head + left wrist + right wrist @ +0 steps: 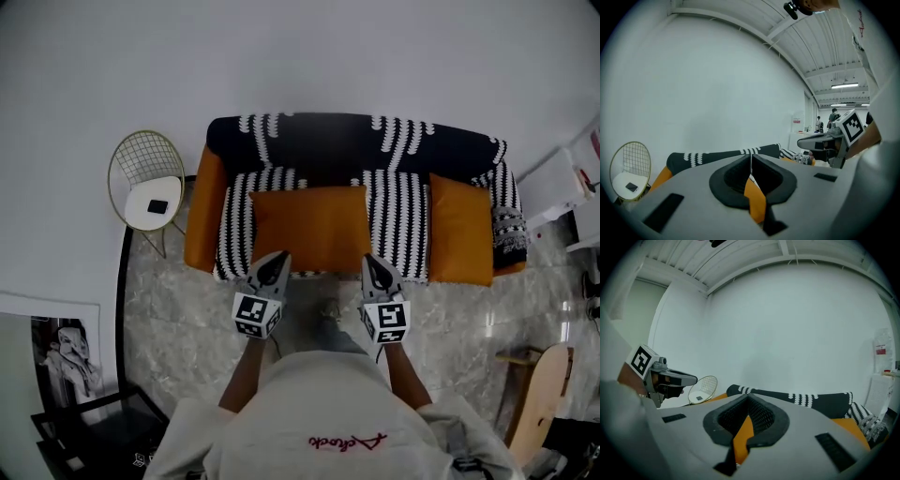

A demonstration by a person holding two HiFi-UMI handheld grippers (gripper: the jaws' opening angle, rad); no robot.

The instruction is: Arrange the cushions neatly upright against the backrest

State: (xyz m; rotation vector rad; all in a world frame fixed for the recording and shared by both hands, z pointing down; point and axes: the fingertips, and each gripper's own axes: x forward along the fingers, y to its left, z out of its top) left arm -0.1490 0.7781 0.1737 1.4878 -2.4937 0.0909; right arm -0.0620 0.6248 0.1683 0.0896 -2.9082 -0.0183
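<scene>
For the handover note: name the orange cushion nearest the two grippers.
The wide orange cushion mid-seat: the left gripper and right gripper grip its front corners. The narrower orange cushion sits apart at the sofa's right end.

Plain white wall [300, 56]; glossy grey marbled floor [187, 319]. Orange sofa [202, 225] draped in a black-and-white striped throw [403, 141], set against the wall. Gold wire chair [141, 164] with white seat pad, just beside one sofa arm. White ribbed ceiling [820, 42]; lit strip lamp [843, 86].

Left claw [276, 257] and right claw [373, 262] grip orange cushion [309, 225].
</scene>
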